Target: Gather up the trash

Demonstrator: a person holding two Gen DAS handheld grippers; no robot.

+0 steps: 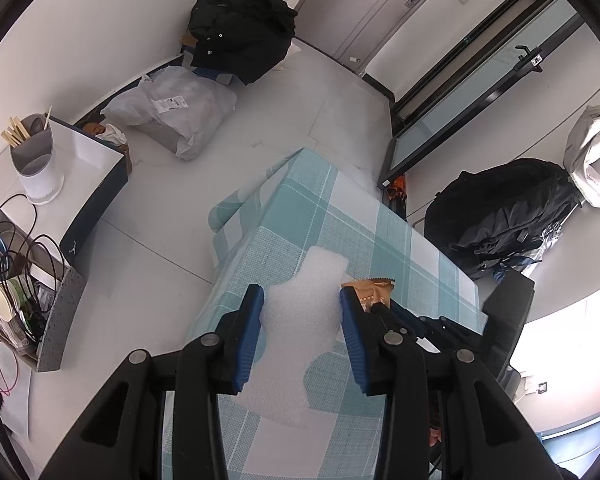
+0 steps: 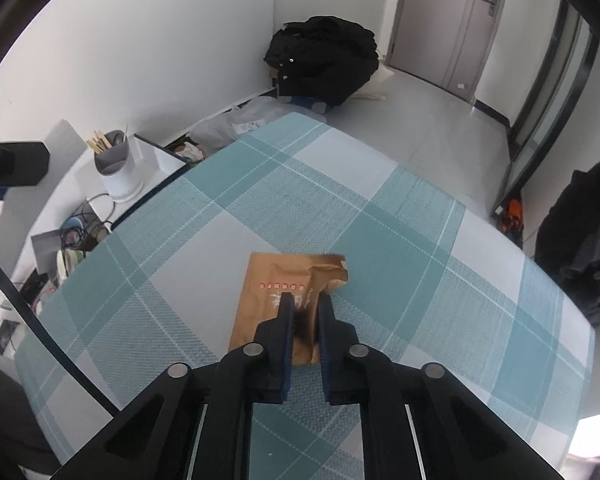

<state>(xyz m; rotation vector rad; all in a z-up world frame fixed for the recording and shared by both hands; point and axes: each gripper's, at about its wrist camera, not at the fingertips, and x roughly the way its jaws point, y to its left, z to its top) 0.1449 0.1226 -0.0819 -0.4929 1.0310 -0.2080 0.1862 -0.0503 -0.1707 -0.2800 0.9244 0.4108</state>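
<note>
Blue-padded fingers of the right hand-held gripper (image 2: 303, 304) are pressed together on one brown snack wrapper (image 2: 288, 296), pinching its near end; the wrapper lies flat on the checked teal-and-white cloth of the worktop (image 2: 380, 208), about midway between the side edges and towards the near edge. The left hand-held gripper (image 1: 302, 300) stands partly spread over one white sheet of foam packing (image 1: 300, 320), which lies flat on the cloth between the fingers; whether the pads touch it cannot be told. In the left wrist view the same wrapper shows just beyond the right finger, beside the foam.

Off the worktop's left edge sits an open grey box (image 1: 32, 312) crammed with black cables, one paper cup and other small items too tangled to count. Beyond it, on a white low surface (image 1: 96, 160), stands one grey-and-white holder (image 1: 36, 160) with several wooden sticks and a dark utensil in it. On the floor past the far corner lies one grey plastic parcel bag (image 1: 176, 112) with a label. Against the far wall is one black backpack (image 1: 244, 28); a second black bag (image 1: 504, 216) rests off the right edge.
</note>
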